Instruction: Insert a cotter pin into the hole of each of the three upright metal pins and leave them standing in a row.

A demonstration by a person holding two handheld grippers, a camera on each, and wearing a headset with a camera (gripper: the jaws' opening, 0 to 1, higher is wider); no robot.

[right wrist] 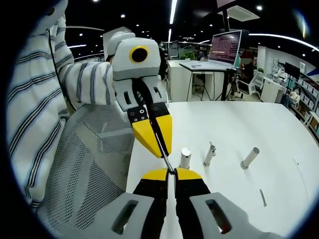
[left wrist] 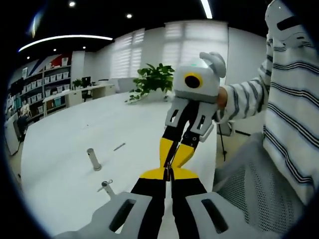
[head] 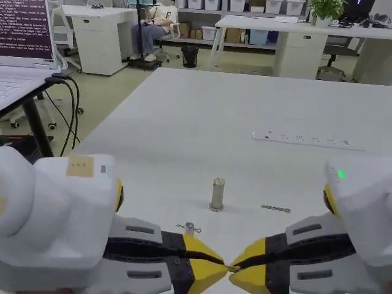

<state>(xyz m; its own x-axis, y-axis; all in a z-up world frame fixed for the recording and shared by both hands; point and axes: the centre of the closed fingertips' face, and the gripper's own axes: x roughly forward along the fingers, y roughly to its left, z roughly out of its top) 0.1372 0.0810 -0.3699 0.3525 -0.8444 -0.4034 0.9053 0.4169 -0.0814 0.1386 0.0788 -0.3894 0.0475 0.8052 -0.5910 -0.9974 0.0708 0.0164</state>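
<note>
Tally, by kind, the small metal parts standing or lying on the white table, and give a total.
Upright silver cylindrical metal pins: 3
Thin metal cotter pins lying loose: 1
Cotter pins already through an upright pin: 1
Total: 5

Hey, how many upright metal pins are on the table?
3, in a row in the right gripper view: nearest pin, middle pin, far pin. None seems hidden behind the left gripper or right gripper, both shut on a cotter pin.
</note>
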